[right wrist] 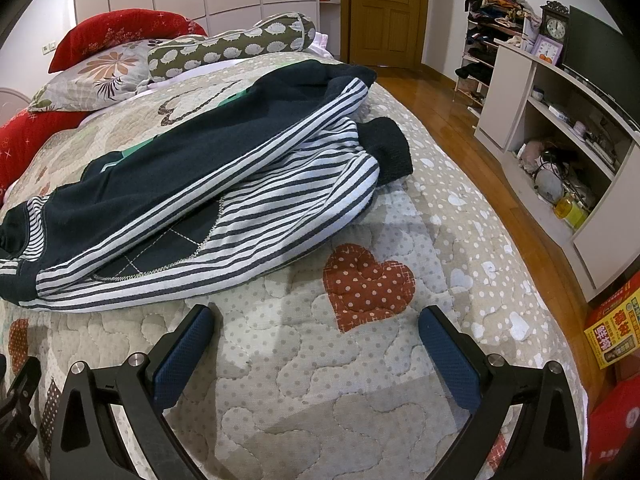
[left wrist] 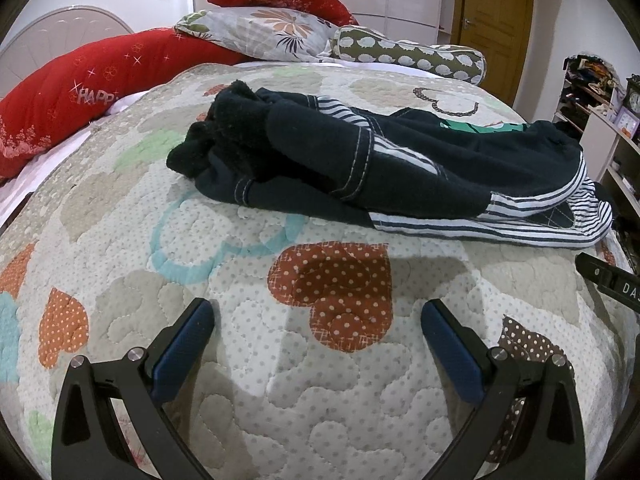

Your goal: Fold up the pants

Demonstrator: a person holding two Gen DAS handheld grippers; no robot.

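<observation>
Dark navy pants (left wrist: pixel 400 164) with white-and-navy striped panels lie crumpled across the quilted bed; they also show in the right wrist view (right wrist: pixel 192 200). A dark cuffed end bunches at the left in the left wrist view, another cuff (right wrist: pixel 390 150) lies at the right. My left gripper (left wrist: pixel 318 314) is open and empty, hovering over the quilt short of the pants. My right gripper (right wrist: pixel 316 322) is open and empty, just in front of the striped leg. Part of the right gripper (left wrist: pixel 612 286) shows at the left view's right edge.
The quilt (left wrist: pixel 280 380) has heart patches. Red pillows (left wrist: pixel 80 92), a floral pillow (left wrist: pixel 264 32) and a patterned bolster (right wrist: pixel 232 44) lie at the head of the bed. The bed's right edge drops to a wooden floor (right wrist: pixel 460 128), with shelves (right wrist: pixel 560 140) and boxes (right wrist: pixel 616 328) beyond.
</observation>
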